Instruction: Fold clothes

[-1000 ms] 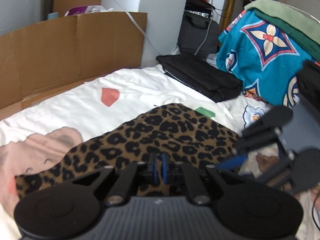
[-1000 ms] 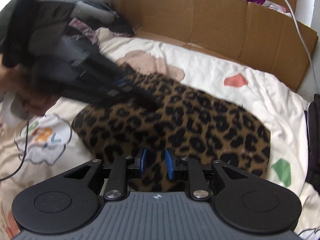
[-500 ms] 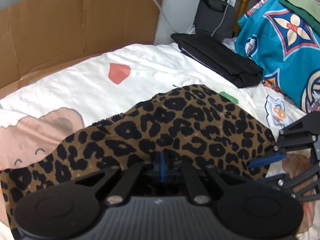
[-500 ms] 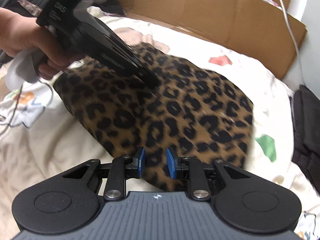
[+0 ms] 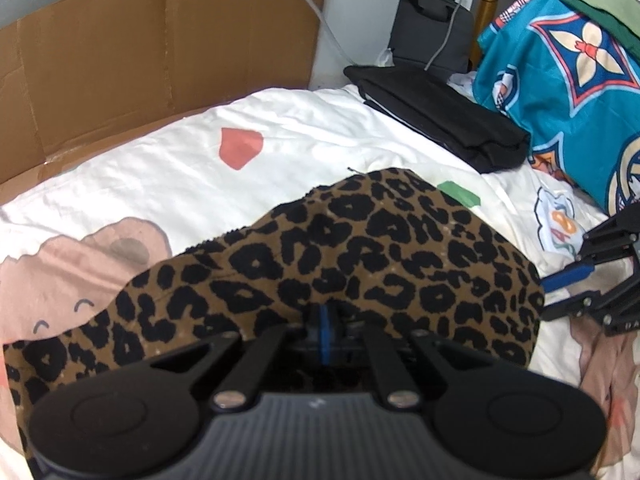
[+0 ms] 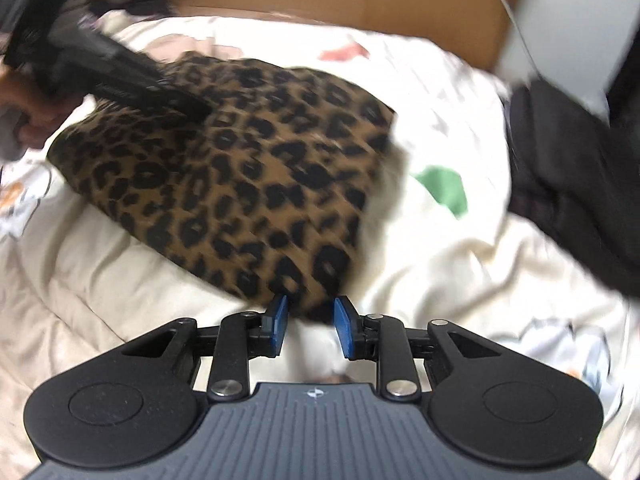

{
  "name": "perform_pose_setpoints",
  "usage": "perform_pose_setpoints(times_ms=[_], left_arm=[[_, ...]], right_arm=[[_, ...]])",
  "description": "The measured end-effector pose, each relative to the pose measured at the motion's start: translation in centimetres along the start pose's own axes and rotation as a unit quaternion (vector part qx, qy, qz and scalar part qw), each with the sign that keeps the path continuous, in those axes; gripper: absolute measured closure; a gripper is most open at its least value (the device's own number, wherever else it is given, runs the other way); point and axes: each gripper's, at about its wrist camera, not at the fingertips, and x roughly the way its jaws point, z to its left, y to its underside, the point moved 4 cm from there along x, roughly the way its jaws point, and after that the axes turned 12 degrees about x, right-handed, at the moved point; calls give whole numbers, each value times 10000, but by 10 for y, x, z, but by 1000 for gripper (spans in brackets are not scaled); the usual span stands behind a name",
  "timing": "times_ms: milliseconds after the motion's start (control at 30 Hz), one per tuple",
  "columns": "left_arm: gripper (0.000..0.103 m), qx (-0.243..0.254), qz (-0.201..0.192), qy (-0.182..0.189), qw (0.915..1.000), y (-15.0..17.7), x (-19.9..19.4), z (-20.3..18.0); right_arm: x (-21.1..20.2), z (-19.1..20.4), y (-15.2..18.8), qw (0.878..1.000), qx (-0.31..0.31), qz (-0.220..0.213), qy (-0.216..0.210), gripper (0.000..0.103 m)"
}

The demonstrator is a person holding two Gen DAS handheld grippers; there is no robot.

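A leopard-print garment [image 5: 360, 256] lies on the white printed bedspread [image 5: 168, 176]. My left gripper [image 5: 323, 330] is shut on its near edge, which drapes over the fingertips. In the right wrist view the same leopard-print garment [image 6: 248, 168] spreads ahead. My right gripper [image 6: 310, 322] stands open at the cloth's near corner, and the blue pads [image 6: 278, 320] flank the hem without pinching it. The right gripper also shows at the right edge of the left wrist view [image 5: 592, 280]. The left gripper [image 6: 120, 76], held by a hand, presses into the garment's far left side.
A cardboard sheet [image 5: 140, 64] stands along the bed's far side. A folded black garment [image 5: 440, 128] lies at the far right, by a teal patterned cloth pile [image 5: 568, 92]. A dark bag [image 5: 432, 36] and a white cable sit behind. The right wrist view is motion-blurred.
My right gripper has drawn back to the garment's near corner and swung right. The left gripper stays shut on the cloth, which has bunched up toward it.
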Motion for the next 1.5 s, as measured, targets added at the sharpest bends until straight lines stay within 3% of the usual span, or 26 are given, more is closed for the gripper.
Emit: perform_pose_setpoints(times_ms=[133,467,633,833,1067,1400,1500], left_arm=[[99,14,-104,-244,9996,-5,-14,-5],[96,77,-526,-292,9982,6,-60,-35],[81,170,-617,-196,9978,14,-64,-63],[72,420,-449,-222,9979,29,-55,-80],[64,702,-156,-505,9961,61,-59,-66],[63,361,68,-802,9961,103,-88,-24],[57,221,131,-867,9959,108,-91,-15]], right_arm=[[4,9,-14,9998,41,-55,-183,71],[13,35,-49,9975,110,-218,-666,71],[17,48,-67,9953,144,-300,-907,70],[25,63,-86,9927,156,-345,-1145,70],[41,70,-85,9938,55,-177,-1093,66],[49,75,-84,9945,-25,-122,-1041,65],[51,70,-82,9946,-53,-106,-1027,65]])
